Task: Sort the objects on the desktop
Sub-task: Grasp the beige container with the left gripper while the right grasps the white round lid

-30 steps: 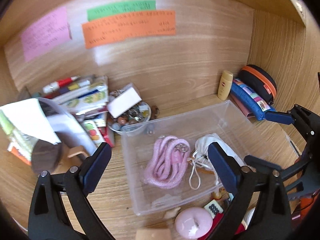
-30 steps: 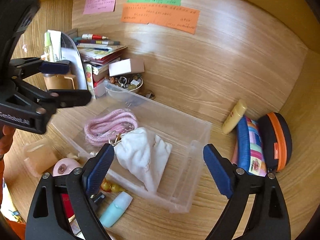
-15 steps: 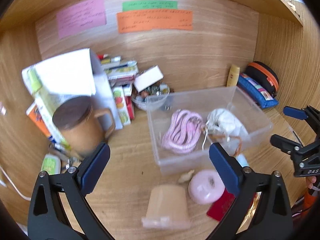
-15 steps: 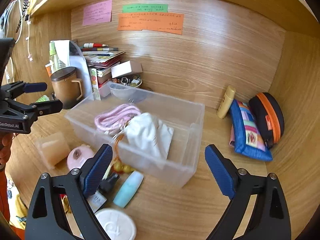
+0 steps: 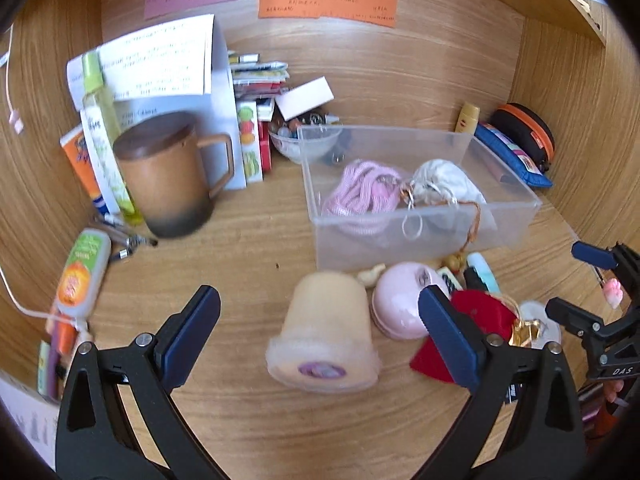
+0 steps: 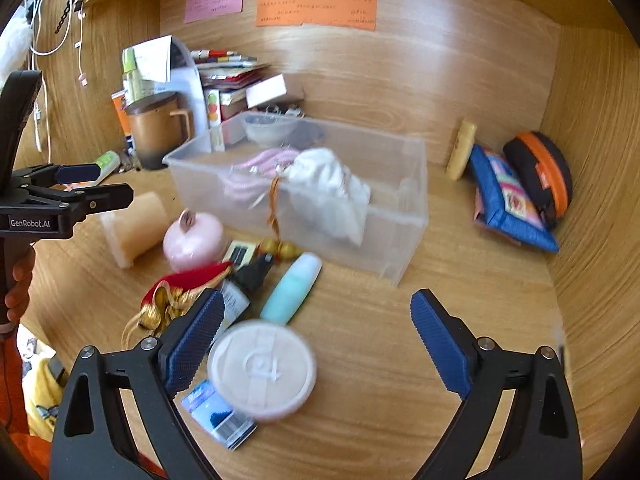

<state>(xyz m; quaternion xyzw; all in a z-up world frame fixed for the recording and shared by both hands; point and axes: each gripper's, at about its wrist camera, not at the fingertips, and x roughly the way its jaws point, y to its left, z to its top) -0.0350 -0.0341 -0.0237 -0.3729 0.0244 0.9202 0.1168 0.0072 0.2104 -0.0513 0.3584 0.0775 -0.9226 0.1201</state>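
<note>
Both tongs gape empty: one tipped cup (image 5: 324, 340) lies between the left tongs (image 5: 318, 330), one white lid (image 6: 262, 368) beside the right tongs (image 6: 312, 336).

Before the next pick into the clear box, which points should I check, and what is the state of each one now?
1. Left gripper open and empty: ok.
2. Right gripper open and empty: ok.
3. Clear box has free room beside the pink cord and white pouch: ok.
4. Beige cup lies on its side between the left fingers, not gripped: ok.
5. White round lid is clear of the right fingers: cannot tell, blurred.
6. Orange string is fully inside the box: not ok, it hangs over the wall.
</note>
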